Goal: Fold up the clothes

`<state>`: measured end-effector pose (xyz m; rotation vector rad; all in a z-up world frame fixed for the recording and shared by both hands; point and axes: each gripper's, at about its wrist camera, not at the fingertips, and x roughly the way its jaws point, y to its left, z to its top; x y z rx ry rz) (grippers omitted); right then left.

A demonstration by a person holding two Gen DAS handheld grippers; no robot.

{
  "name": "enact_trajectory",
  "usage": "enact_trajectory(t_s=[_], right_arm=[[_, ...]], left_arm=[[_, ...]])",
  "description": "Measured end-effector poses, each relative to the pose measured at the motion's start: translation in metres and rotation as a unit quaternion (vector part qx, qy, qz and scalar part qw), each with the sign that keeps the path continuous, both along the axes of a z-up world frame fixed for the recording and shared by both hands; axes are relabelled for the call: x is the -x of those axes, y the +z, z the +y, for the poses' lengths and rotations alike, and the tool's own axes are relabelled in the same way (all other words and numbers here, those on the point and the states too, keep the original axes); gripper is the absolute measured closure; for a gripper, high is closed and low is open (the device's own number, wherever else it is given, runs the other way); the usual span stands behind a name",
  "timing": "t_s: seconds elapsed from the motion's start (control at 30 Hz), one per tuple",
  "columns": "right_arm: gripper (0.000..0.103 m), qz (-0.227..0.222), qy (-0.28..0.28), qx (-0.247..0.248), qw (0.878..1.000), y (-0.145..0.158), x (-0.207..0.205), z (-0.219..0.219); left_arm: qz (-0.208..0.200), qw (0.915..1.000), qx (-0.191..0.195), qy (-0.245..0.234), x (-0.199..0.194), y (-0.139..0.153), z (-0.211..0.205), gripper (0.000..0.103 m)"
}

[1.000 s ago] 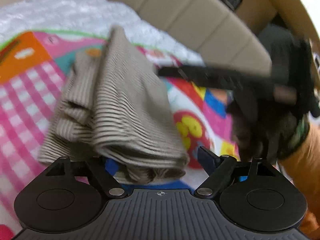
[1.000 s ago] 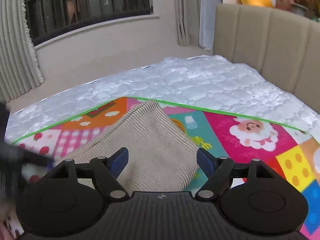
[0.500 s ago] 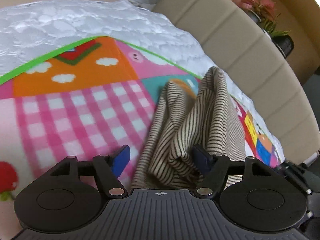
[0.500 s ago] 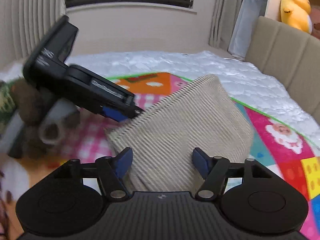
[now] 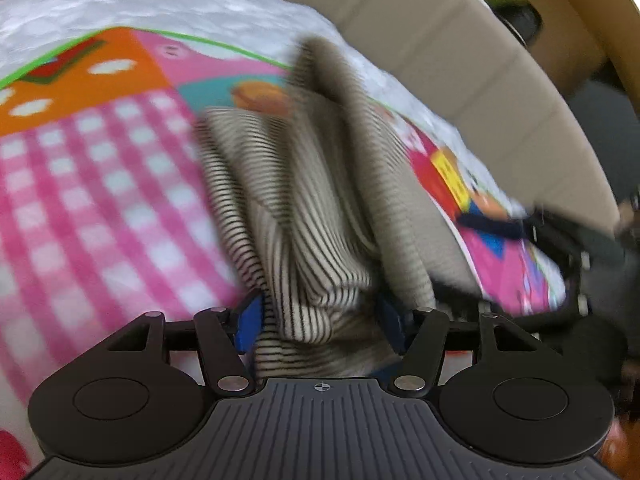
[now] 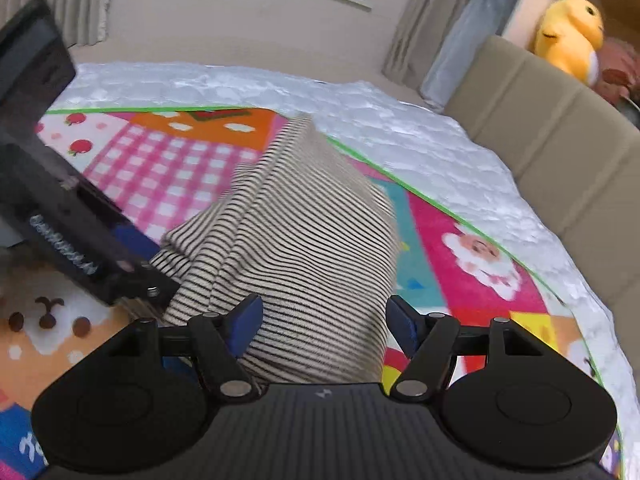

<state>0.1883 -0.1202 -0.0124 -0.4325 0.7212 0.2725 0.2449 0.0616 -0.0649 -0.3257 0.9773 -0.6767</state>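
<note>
Striped garment (image 6: 288, 240) now slumps lower at frame centre, bunched between both half-spread claws, left gripper (image 5: 320, 320) and right gripper (image 6: 324, 320), grip uncertain; fold likely midway.

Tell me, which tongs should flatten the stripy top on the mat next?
Probably the left tongs: the striped top bunches in loose folds between its fingers, needing smoothing. The right tongs face a smoother side.

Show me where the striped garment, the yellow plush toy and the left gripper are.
striped garment (image 6: 304, 240): right wrist view, on the broad raised fold.
yellow plush toy (image 6: 568, 36): right wrist view, on its body, above the headboard.
left gripper (image 5: 320, 320): left wrist view, midway between the blue fingertips, with cloth bunched there.
</note>
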Motion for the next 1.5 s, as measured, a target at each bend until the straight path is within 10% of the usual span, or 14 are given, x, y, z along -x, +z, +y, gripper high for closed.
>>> enact_trajectory(t_s=[0.13,0.3,0.6,0.83,1.07,1.3,1.5], right_arm=[[0.029,0.006,-0.019,-0.060,0.998,0.020,0.012,-0.018],[0.028,-0.001,-0.032,-0.131,0.991,0.042,0.022,-0.017],[0.022,-0.020,-0.057,-0.072,0.996,-0.013,-0.016,0.065],[0.022,-0.066,-0.129,-0.086,0.986,-0.014,-0.011,0.046],[0.022,-0.073,-0.068,-0.005,0.995,-0.031,-0.004,0.072],[0.032,-0.110,-0.119,0.003,0.987,-0.033,-0.015,0.055],[0.078,-0.074,-0.077,-0.043,0.993,-0.014,-0.012,0.043]], left_arm=[[-0.003,0.9997,-0.006,-0.022,0.013,0.005,-0.013,0.031],[-0.016,0.9968,0.014,0.077,0.003,0.023,0.028,0.017],[-0.024,0.9890,-0.059,0.134,-0.005,0.016,0.041,0.032],[-0.021,0.9881,-0.063,0.139,-0.007,0.017,0.045,0.032],[-0.020,0.9882,-0.070,0.135,-0.011,0.016,0.040,0.032],[-0.007,0.9924,-0.057,0.109,-0.006,0.012,0.035,0.036],[0.023,0.9985,-0.013,0.047,-0.005,0.001,0.015,0.068]])
